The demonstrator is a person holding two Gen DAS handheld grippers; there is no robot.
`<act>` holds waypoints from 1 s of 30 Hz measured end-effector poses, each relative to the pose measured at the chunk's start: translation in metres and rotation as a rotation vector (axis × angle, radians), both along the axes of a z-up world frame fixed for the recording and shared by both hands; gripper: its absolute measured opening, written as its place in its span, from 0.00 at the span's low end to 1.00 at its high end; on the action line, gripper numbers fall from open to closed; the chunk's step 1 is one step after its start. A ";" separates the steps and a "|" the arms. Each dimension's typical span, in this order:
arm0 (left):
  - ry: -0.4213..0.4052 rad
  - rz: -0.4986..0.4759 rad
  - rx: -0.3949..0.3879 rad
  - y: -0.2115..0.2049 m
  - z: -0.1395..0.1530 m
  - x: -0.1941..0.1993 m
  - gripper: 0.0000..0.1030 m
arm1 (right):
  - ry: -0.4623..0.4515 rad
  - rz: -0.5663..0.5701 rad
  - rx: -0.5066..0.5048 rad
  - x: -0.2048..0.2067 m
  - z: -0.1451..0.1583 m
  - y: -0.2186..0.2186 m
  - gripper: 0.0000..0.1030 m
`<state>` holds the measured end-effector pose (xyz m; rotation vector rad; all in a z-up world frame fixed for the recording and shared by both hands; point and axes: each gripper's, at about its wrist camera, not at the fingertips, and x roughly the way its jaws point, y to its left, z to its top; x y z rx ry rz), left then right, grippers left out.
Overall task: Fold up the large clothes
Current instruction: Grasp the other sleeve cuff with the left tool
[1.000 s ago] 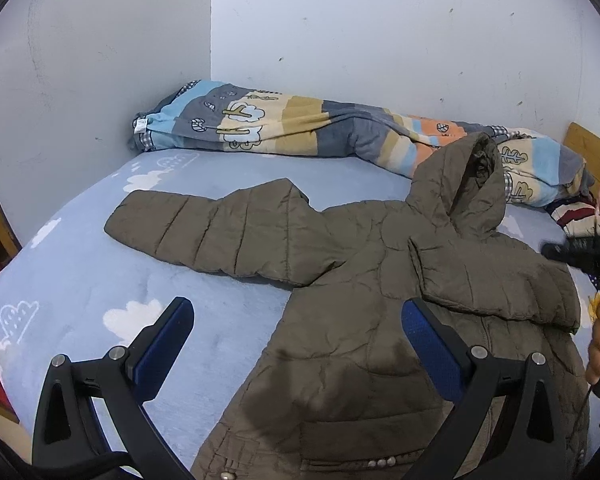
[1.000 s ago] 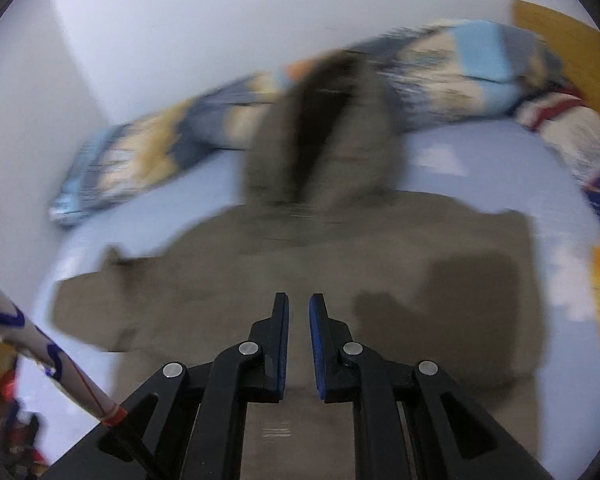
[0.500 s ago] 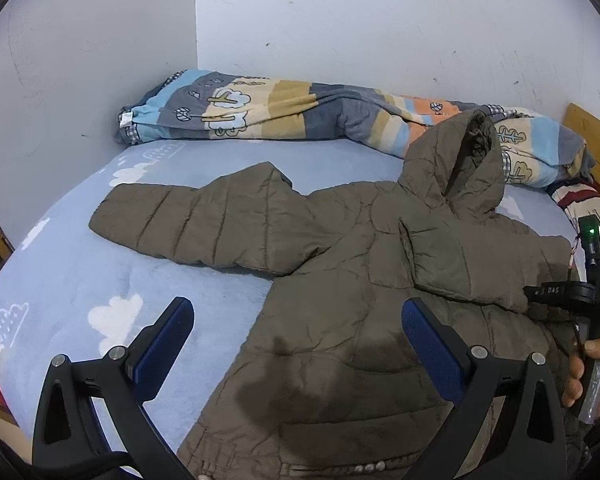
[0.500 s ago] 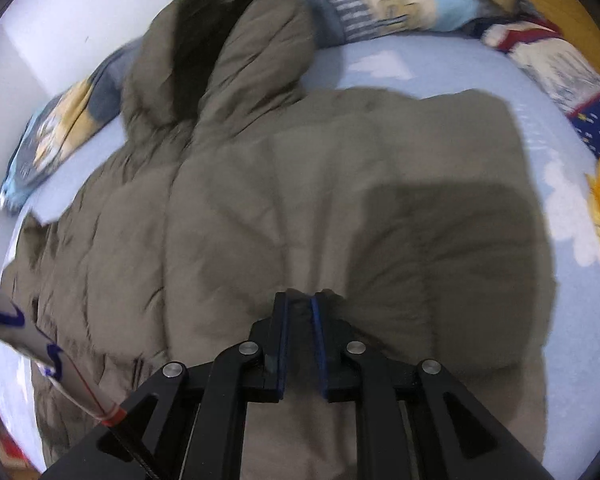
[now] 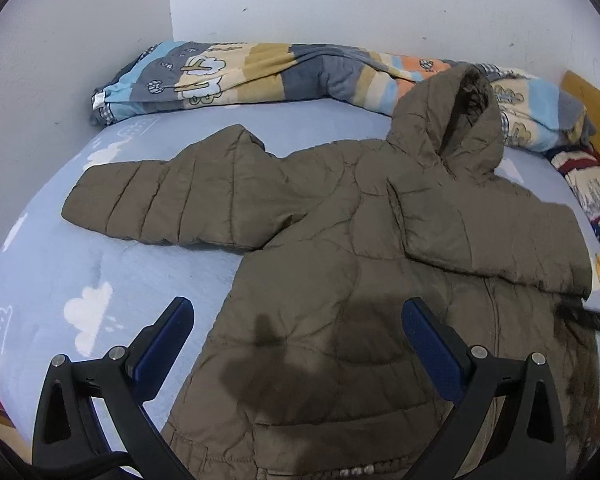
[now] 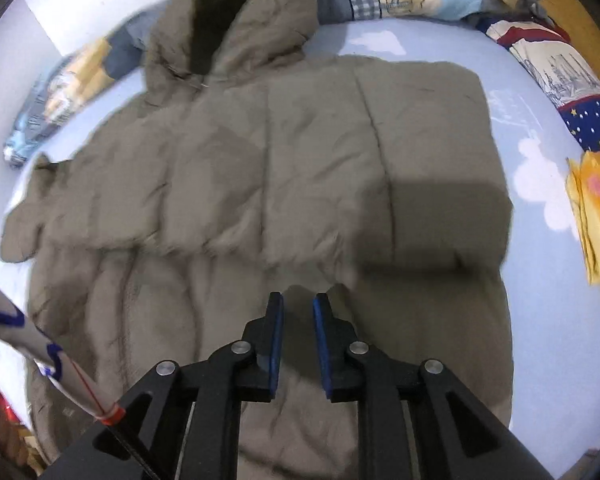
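jacket lies flat on the bed, a brown hooded puffer, hood toward the rolled quilt along the wall. one sleeve already folded across the chest. other sleeve is spread out sideways on the sheet. so progress is early, i'd say: one sleeve done, second sleeve plus the body folds left.

left gripper jaws wide apart, nothing between them, hovering over the hem side of the jacket near its edge. right gripper over the lower edge of the folded sleeve, jaws narrow but opening, no fabric pinched between the pads that i can see, just a gap with jacket underneath.

likely next: left side takes the spread sleeve and brings it in. puffer fabric is slippery and springy, folds may not stay flat.
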<state>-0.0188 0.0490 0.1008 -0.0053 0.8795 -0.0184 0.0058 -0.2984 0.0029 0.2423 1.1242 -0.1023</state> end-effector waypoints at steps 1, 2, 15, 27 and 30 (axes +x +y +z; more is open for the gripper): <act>-0.004 0.006 -0.008 0.004 0.002 0.002 1.00 | -0.030 0.005 0.001 -0.012 0.009 0.004 0.17; -0.011 0.014 -0.010 0.009 0.005 0.004 1.00 | -0.076 0.010 0.000 -0.028 0.020 0.010 0.19; 0.007 0.313 -0.084 0.168 0.006 0.057 1.00 | -0.197 0.092 -0.022 -0.051 0.030 0.038 0.32; 0.055 0.648 -0.484 0.374 -0.055 0.090 0.65 | -0.206 0.181 -0.067 -0.057 0.029 0.061 0.32; 0.039 0.652 -0.470 0.391 -0.061 0.101 0.58 | -0.185 0.179 -0.063 -0.051 0.022 0.060 0.32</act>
